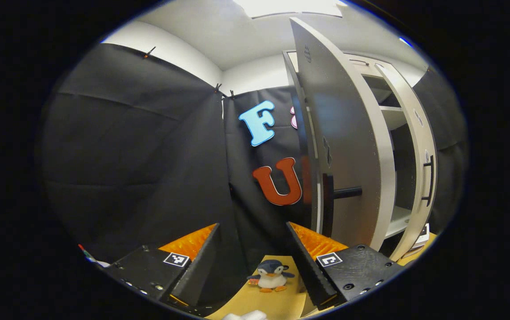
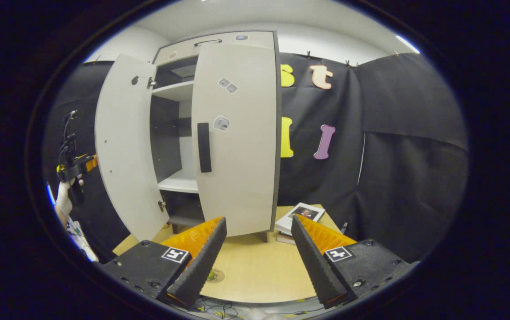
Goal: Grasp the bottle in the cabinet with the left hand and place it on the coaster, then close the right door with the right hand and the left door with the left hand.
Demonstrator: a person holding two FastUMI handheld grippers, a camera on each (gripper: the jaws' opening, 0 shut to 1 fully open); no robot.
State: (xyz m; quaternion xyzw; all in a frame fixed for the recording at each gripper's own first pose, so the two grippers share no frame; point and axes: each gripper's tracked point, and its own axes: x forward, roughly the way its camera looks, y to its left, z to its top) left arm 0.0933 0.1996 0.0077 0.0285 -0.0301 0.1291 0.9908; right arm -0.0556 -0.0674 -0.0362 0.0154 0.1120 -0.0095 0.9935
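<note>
The left gripper (image 1: 252,262) has its jaws wide apart, holding and touching nothing; it faces the outer side of the open left door (image 1: 343,146). A penguin toy (image 1: 270,275) sits on the table (image 1: 281,302) between its fingers. The right gripper (image 2: 257,258) is likewise spread wide and empty, above the table before the cabinet (image 2: 179,133). The right gripper view presents the right door (image 2: 237,133) shut, the left door swung open, books (image 2: 301,215) beside the cabinet, and a round object (image 2: 214,275), possibly the coaster, partly hidden by a finger. The bottle's location cannot be told.
</note>
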